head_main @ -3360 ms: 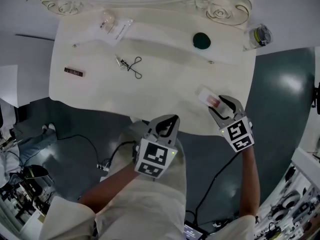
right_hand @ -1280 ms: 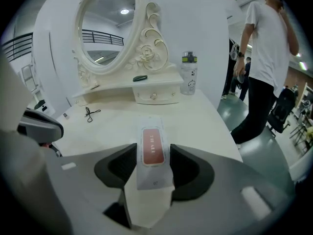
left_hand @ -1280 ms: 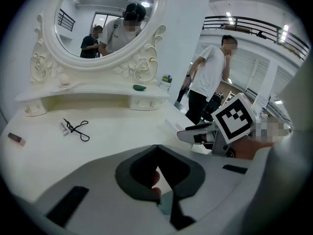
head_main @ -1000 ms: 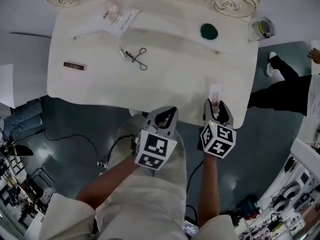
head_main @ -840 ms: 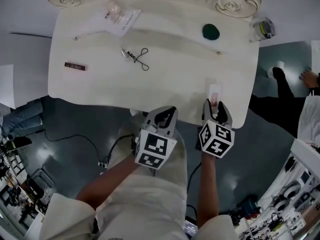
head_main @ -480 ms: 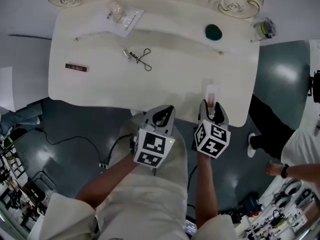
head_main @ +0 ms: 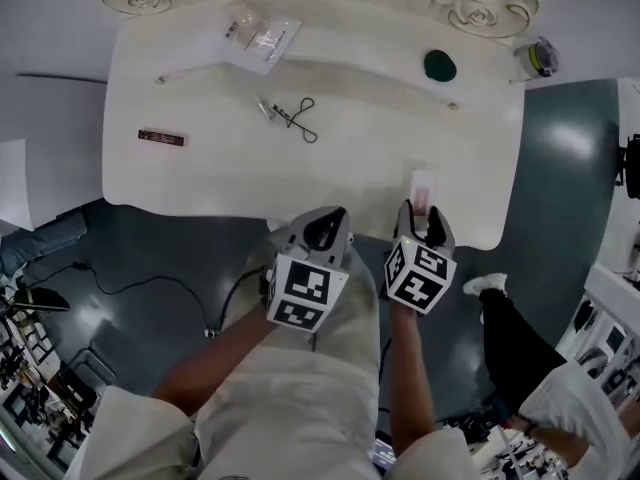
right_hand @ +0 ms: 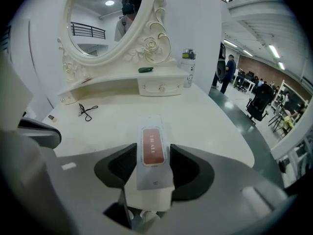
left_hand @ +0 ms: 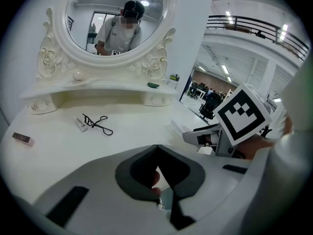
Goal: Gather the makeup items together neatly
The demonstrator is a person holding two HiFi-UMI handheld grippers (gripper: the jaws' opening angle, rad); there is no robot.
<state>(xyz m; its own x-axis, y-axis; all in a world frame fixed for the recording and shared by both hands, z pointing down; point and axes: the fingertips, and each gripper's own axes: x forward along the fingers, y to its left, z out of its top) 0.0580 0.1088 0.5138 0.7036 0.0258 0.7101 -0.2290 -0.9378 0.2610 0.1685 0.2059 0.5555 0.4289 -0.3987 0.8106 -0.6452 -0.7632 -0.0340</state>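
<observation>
At the near edge of the table [head_main: 200, 183], the right claw [head_main: 422, 211] pinches a clear packet [right_hand: 152, 148] with a red label, its pads pressing the two long sides. The packet's long axis runs straight out along the claw, away from the person and toward the back of the table. Just to its left, the left claw [left_hand: 156, 148] hangs off the table edge, pressed together with nothing between its tips.

The other things all lie farther in and to the left of the packet. The eyelash curler [head_main: 295, 118] sits mid-table, and the left claw looks nearer to it than the right. A small dark stick [head_main: 162, 138] lies well out toward the left edge, and a clear bag [head_main: 262, 38] is at the back left. Only the green pad [head_main: 439, 65] sits at the back right. Judging by this, the packet needs carrying forward and leftward to join the curler
</observation>
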